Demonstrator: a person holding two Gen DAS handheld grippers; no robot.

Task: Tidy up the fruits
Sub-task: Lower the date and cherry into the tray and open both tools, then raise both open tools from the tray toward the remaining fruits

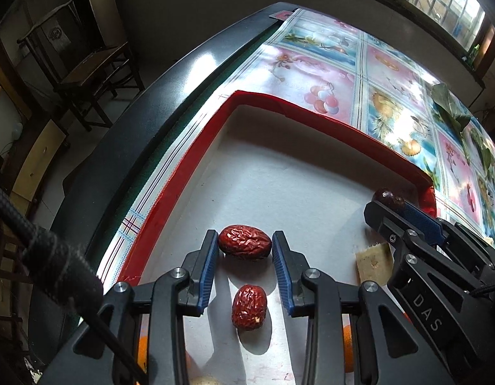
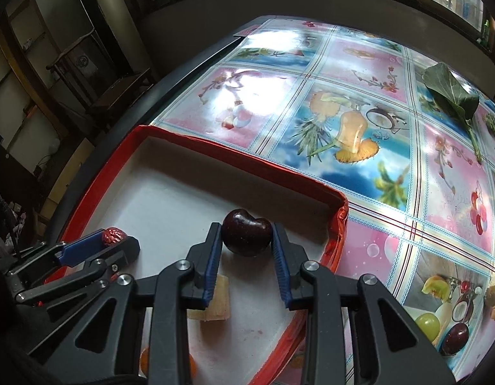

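A red-rimmed white tray (image 1: 183, 173) lies on the patterned table; it also shows in the right wrist view (image 2: 215, 146). My left gripper (image 1: 245, 246) is shut on a wrinkled red date (image 1: 244, 242) above the tray floor. A second red date (image 1: 249, 307) lies on the tray below it. My right gripper (image 2: 247, 236) is shut on a dark cherry (image 2: 246, 232) near the tray's right corner. The cherry also shows in the left wrist view (image 1: 387, 197), and the held date in the right wrist view (image 2: 113, 235).
A pale cut fruit piece (image 2: 217, 301) lies in the tray under the right gripper. Orange fruit (image 1: 347, 346) sits at the tray's near end. Green leaves (image 2: 452, 93) lie at the table's far right. A green grape (image 2: 427, 324) and dark plum (image 2: 455, 338) rest right of the tray.
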